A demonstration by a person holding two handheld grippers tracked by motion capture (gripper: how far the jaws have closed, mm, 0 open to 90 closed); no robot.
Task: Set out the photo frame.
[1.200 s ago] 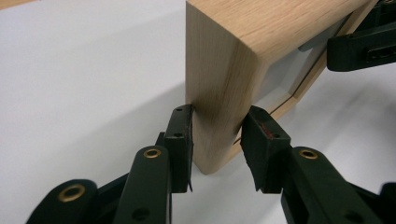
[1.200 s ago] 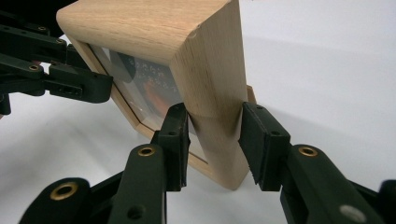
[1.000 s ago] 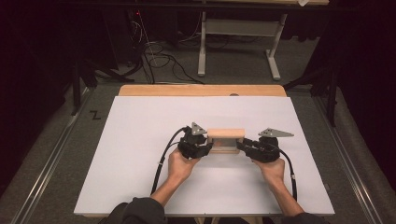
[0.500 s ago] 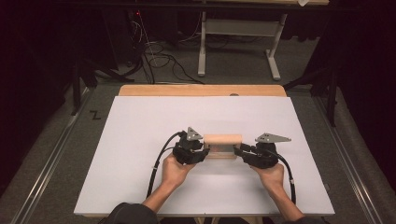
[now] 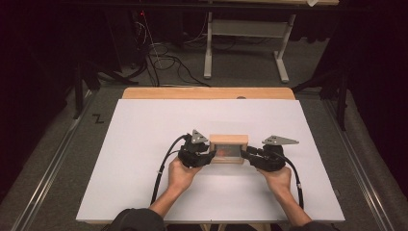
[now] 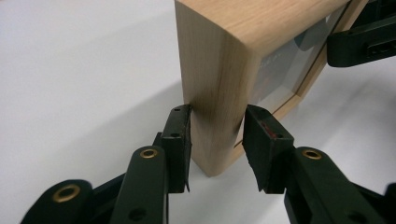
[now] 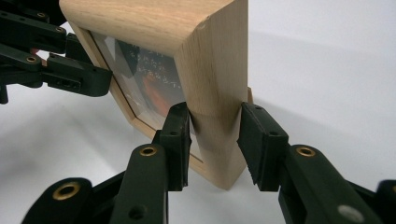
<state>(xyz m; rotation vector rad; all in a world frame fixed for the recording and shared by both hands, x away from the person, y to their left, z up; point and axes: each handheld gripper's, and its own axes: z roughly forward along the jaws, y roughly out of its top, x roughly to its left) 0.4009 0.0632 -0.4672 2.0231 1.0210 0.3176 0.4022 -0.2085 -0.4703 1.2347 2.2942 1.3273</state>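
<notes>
Wooden frame point(image 5: 228, 149) is standing upright near the middle of the white counter point(image 5: 134, 144), glass front facing us. We are holding the left gripper point(image 5: 208, 156) at the frame's left end and the right gripper point(image 5: 246, 154) at its right end. Left fingers point(image 6: 180, 140) have just been opening around that end: one pad is touching the wood, the other standing just off it. Right fingers point(image 7: 177, 135) are pinching the frame's right end, both pads against the wood.

A black "Z" point(image 5: 97, 118) is marked on the floor; the writing inside the wooden frame point(image 7: 154, 53) is illegible.
</notes>
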